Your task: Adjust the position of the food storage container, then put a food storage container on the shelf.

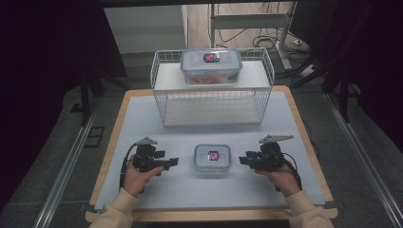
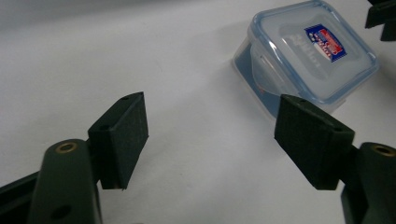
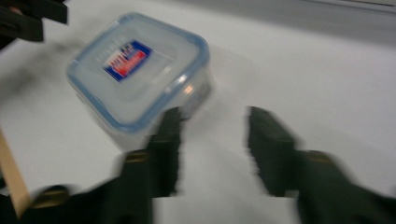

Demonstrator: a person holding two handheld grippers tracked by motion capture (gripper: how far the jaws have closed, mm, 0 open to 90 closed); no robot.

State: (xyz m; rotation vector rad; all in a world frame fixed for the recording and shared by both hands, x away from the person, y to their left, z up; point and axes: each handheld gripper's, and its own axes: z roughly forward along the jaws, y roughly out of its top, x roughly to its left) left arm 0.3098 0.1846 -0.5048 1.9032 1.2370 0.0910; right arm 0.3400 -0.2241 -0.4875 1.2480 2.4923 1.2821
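A small clear lidded box (image 1: 212, 157) with a blue seal and a red-blue label sits on the white mat between my two grippers. My left gripper (image 1: 174, 162) rests to its left, jaws open and pointing at it with nothing between them. The left gripper view puts the box (image 2: 306, 53) ahead and to the right of those jaws (image 2: 212, 140). My right gripper (image 1: 242, 159) is to the right of the box and stands open. In the blurred right gripper view, the box (image 3: 137, 72) lies ahead and left of the parted jaws (image 3: 212, 140), apart from them.
A white wire shelf basket (image 1: 212, 88) stands at the back of the mat. On its top shelf rests a larger clear lidded box (image 1: 211, 65) with orange contents. The wooden table edge (image 1: 114, 142) frames the mat; cables and a stand lie on the floor behind.
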